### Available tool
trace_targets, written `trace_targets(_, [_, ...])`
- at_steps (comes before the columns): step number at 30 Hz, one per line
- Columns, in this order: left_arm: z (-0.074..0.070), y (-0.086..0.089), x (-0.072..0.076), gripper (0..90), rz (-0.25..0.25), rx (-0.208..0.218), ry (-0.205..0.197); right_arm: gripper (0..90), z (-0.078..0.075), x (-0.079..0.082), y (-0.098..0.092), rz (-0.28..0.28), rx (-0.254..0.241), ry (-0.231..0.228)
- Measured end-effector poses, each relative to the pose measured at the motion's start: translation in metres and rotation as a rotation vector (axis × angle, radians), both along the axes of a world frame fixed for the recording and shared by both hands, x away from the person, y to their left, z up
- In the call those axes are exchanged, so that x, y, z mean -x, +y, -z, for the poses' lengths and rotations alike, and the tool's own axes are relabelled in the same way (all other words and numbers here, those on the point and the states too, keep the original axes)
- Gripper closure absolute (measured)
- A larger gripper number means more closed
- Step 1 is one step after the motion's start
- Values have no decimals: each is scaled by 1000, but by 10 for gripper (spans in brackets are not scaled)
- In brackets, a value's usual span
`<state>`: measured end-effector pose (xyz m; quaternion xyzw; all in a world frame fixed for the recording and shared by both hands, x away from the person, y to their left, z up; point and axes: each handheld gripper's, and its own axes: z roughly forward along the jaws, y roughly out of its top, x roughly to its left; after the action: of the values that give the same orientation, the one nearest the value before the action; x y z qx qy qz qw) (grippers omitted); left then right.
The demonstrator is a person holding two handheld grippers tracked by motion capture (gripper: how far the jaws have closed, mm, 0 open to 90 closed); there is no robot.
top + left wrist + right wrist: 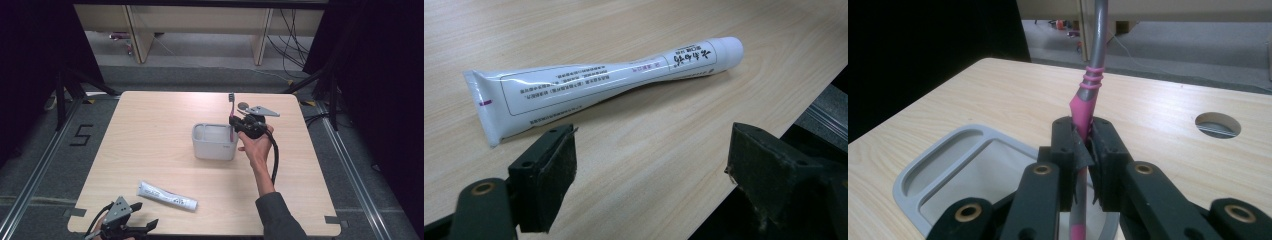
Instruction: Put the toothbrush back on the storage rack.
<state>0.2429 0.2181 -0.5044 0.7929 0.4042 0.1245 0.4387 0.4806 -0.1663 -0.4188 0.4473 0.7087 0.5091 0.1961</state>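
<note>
**Toothbrush held upright over the holder, toothpaste waiting at the near edge**

The desk [150, 125] carries just the few things this job needs, spaced so each hand has its own. Near its middle sits the grey holder [215, 142], open side up – ready to take things dropped in from above. The right tool [234, 121] hangs over the holder's right end, pressed together on the pink handle of the toothbrush [231, 107], which stands nearly upright with its bristles on top; held that way, the handle end points down into the holder. The toothpaste tube [167, 195] lies flat near the front edge, well apart from the holder. The left tool [649, 165] waits just short of it, spread and pinching nothing – probably lined up for the next pick.
</note>
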Motion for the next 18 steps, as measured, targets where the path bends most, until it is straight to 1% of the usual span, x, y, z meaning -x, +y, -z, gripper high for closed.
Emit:
trace_targets(1, [0, 0, 0, 194, 0, 1, 1, 817, 0, 1, 0, -2, -7, 14])
trace_targets(2, [0, 0, 0, 194, -1, 2, 2, 817, 1, 1, 1, 3, -16, 16])
trace_targets(3, [0, 0, 0, 194, -1, 2, 2, 817, 2, 1, 0, 3, -6, 4])
trace_targets(4, [0, 0, 0, 194, -1, 2, 3, 817, 3, 0, 0, -6, -10, 16])
trace_targets(6, [0, 0, 0, 194, 2, 0, 3, 816, 4, 0, 1, -6, -6, 21])
trace_targets(8, [0, 0, 0, 194, -1, 1, 2, 815, 5, 0, 1, -13, 3, 13])
trace_targets(10, [0, 0, 0, 194, 0, 0, 1, 813, 6, 0, 2, -18, -5, 21])
trace_targets(11, [0, 0, 0, 194, 0, 0, 0, 812, 6, 0, 2, -11, 9, 15])
trace_targets(12, [0, 0, 0, 194, -1, 3, 2, 811, 6, 0, 3, -11, 11, 15])
trace_targets(13, [0, 0, 0, 194, 0, 3, 1, 808, 6, 0, 4, -19, 1, 21])
trace_targets(14, [0, 0, 1, 194, -5, 1, -2, 805, 7, 0, 3, -15, 20, 6])
trace_targets(15, [0, 0, 1, 194, -5, 1, -2, 805, 7, 0, 3, -15, 20, 6])
trace_targets(16, [0, -1, 1, 194, -10, 14, -4, 803, 7, 1, 5, -13, 7, 31])
trace_targets(17, [0, -1, 1, 194, -10, 14, -4, 803, 7, 1, 5, -17, 17, 24])
trace_targets(18, [0, 0, 1, 194, -6, 5, 0, 802, 8, 1, 5, -19, 17, 26])
